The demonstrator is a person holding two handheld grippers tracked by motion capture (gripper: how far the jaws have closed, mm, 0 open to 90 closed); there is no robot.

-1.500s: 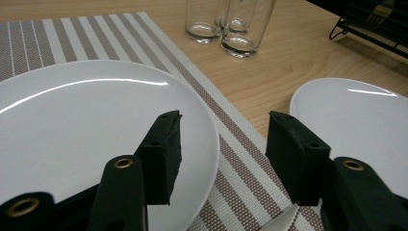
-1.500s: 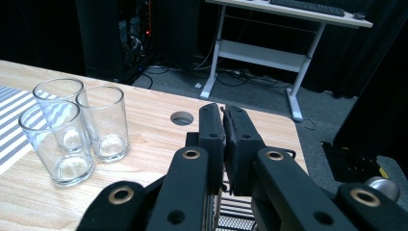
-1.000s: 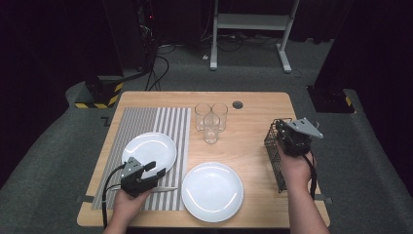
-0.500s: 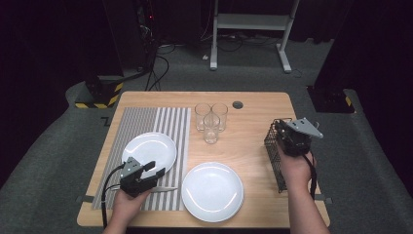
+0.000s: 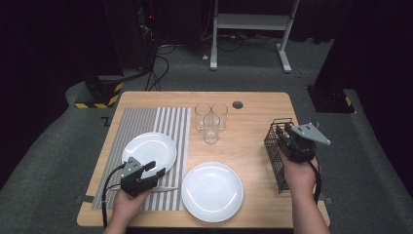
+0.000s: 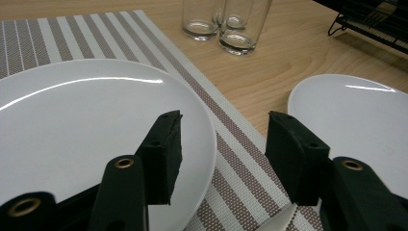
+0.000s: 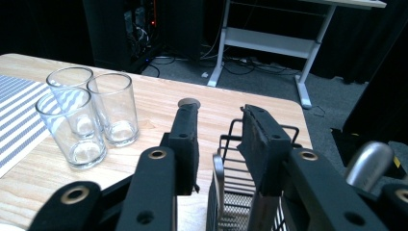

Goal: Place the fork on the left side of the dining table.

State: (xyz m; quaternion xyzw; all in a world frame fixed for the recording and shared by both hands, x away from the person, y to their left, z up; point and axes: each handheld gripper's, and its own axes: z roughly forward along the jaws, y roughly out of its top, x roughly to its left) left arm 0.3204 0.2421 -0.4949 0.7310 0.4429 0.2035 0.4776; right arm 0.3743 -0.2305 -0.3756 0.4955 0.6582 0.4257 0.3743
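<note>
1. At the left of the bench lies a striped placemat, seen from the high view.
2. A white plate rests on the placemat's near part.
3. The left tool hovers just over that plate's near edge; in the left gripper view its jaws stand apart with nothing between them, one jaw above the plate, the other above the placemat.
4. A knife lies on the placemat right beside the left tool.
5. A second white plate sits on bare wood, just right of the placemat.
6. Three clear glasses stand clustered behind it, touching or nearly so.
7. A black wire basket stands near the bench's right edge.
8. The right tool is at the basket's top; its jaws have just been opening and now straddle the basket's rim without pressing it.
</note>
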